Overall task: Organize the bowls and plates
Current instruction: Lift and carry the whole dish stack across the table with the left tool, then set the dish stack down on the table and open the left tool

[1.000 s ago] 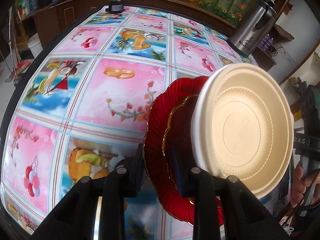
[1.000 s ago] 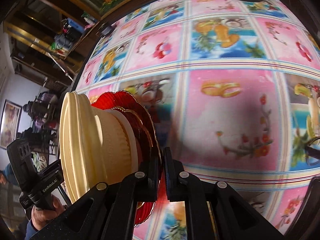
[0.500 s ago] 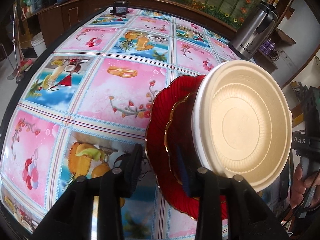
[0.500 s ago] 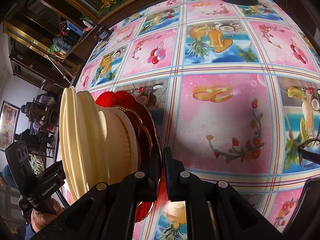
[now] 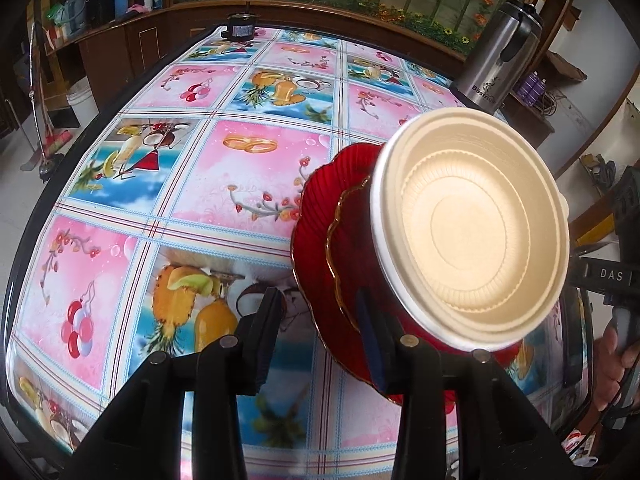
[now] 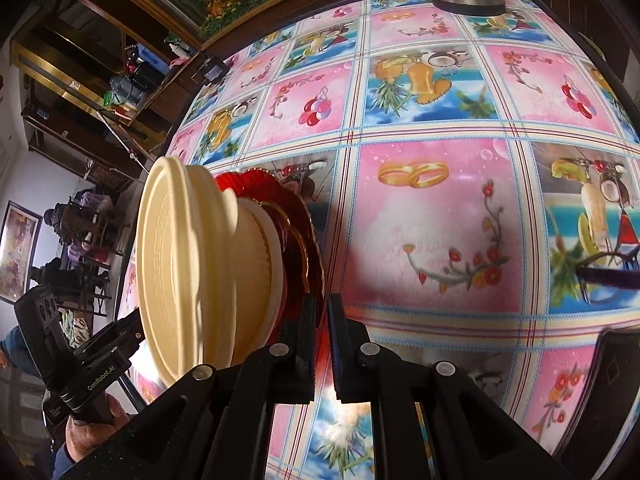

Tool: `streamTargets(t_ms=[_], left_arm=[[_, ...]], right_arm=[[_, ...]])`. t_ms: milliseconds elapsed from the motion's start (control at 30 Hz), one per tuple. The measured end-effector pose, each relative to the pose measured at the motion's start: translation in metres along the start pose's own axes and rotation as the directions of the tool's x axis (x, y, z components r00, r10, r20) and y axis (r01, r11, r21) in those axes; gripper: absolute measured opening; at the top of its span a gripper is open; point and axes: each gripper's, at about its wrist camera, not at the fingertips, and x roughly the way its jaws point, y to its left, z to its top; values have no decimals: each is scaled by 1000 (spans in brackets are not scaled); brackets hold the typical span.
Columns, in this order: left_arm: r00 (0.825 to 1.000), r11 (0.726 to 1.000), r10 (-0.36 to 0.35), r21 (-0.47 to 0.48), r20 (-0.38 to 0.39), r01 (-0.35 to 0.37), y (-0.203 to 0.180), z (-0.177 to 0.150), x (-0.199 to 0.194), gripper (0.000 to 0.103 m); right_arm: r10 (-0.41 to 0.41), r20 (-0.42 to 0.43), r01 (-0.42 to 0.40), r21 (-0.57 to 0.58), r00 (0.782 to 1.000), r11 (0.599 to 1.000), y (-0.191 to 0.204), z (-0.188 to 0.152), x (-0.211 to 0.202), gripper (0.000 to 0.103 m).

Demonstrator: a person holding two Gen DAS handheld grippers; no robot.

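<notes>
A stack of dishes fills the right of the left wrist view: a large red scalloped plate [image 5: 316,216], a smaller gold-rimmed red plate [image 5: 348,240] on it, and a cream bowl [image 5: 472,232] on top. My left gripper [image 5: 320,328] is open, the big plate's rim sits between its fingers, and the left finger stands clear of it. In the right wrist view my right gripper [image 6: 322,320] is shut on the red plates' rim [image 6: 296,232], with the nested cream bowls [image 6: 180,272] to its left. The stack casts a shadow on the tablecloth.
A steel thermos [image 5: 500,60] stands at the table's far right corner, and a small black device [image 5: 240,30] sits at the far edge. Eyeglasses [image 6: 600,272] and a dark flat object [image 6: 612,392] lie on the flowered tablecloth [image 6: 432,240]. Cabinets and shelves surround the table.
My left gripper's jaws have spread apart and its left finger has come off the red plate's rim. The right gripper stays shut on the rim, and both views have shifted slightly.
</notes>
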Motion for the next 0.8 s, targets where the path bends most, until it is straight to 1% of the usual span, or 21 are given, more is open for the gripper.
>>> streamTargets(t_ms=[567, 800], left_arm=[[1000, 999, 16, 42, 11, -17, -18, -21, -13, 38], [1000, 998, 24, 57, 18, -25, -27, -32, -19, 40]], right_arm=[[7, -17, -7, 18, 1000, 1000, -7, -30, -14, 8], [1, -23, -1, -6, 1000, 1000, -5, -48, -18, 8]])
